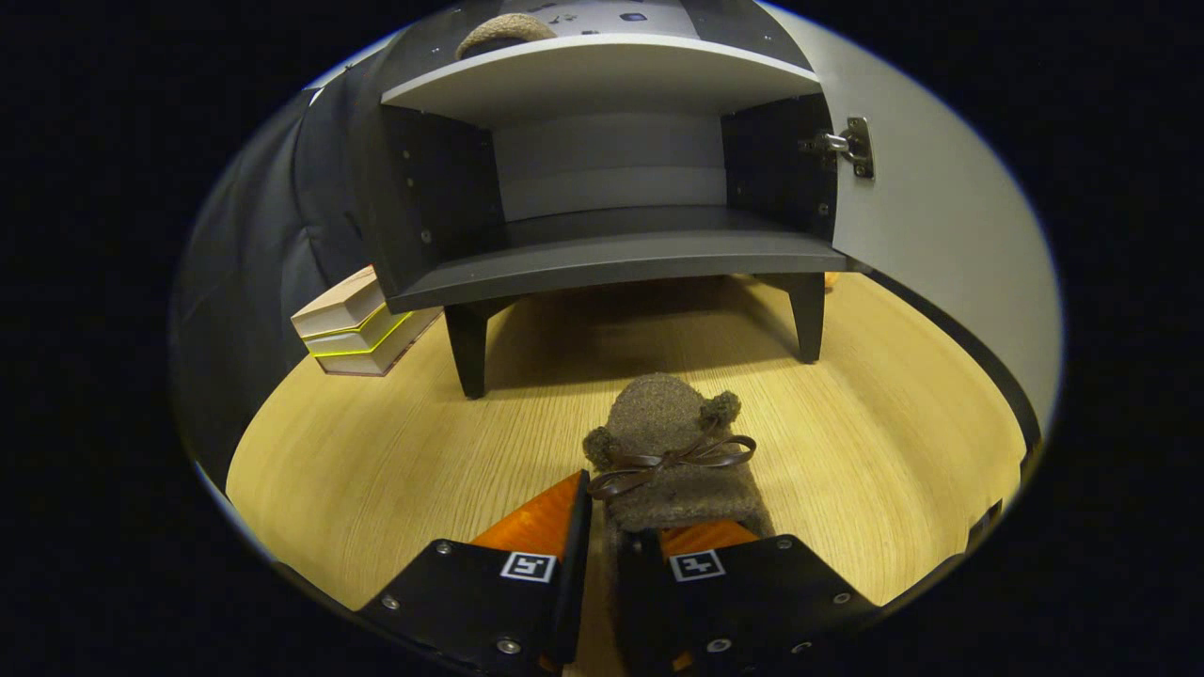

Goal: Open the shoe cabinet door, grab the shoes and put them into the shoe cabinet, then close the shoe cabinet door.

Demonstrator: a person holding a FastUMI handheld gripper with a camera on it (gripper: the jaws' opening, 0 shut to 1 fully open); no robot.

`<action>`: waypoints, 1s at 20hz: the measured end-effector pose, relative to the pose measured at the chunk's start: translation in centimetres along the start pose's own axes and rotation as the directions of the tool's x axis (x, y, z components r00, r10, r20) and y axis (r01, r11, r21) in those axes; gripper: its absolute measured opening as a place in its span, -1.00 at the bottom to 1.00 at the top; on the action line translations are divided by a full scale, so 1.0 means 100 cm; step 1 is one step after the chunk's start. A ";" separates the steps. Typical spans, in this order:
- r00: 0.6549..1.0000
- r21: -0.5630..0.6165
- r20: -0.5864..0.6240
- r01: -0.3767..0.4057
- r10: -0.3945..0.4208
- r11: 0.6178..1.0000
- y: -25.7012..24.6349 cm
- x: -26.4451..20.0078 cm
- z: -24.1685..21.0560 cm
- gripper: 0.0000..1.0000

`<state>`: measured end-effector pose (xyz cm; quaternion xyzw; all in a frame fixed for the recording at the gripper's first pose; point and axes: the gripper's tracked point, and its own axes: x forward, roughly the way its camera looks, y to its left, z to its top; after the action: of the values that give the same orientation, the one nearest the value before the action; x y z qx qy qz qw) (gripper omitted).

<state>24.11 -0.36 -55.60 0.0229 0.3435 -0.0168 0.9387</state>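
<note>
Your hand-held gripper (602, 555) is pinching the fuzzy brown bow slipper (673, 451); it may slip before reaching the open dark cabinet (611, 254).

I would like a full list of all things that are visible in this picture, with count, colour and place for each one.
shoe cabinet: 1, dark body with a light top board, on short legs beyond the gripper, inside bare
cabinet door: 1, light grey, swung open at the cabinet's right side, metal hinge on it
slipper: 1, brown and fuzzy, with a brown bow and two pompoms, just ahead of the fingers, its rear end between them
second fuzzy brown thing: 1, on top of the cabinet, partly hidden
books: 1 small stack, light covers, on the floor left of the cabinet
floor: 1, light wood
gripper: 1, jaws closed onto the slipper's rear edge
</note>
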 end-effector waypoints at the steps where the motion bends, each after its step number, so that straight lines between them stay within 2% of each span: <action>1: 1.000 0.003 -0.001 -0.002 0.002 1.000 0.000 0.004 0.000 -0.44; 8: 1.000 0.020 -0.008 0.008 -0.008 1.000 0.000 0.009 0.000 -0.84; 11: 1.000 0.052 0.008 0.000 0.000 0.999 0.001 -0.003 0.011 -0.86; 15: 0.999 0.017 0.041 0.009 -0.010 1.000 0.006 -0.029 0.032 -0.86; 20: 0.995 0.012 0.097 0.000 -0.001 1.000 0.024 -0.083 0.089 -0.86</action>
<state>23.61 1.66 -43.39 0.0277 0.2973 -0.0203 0.9542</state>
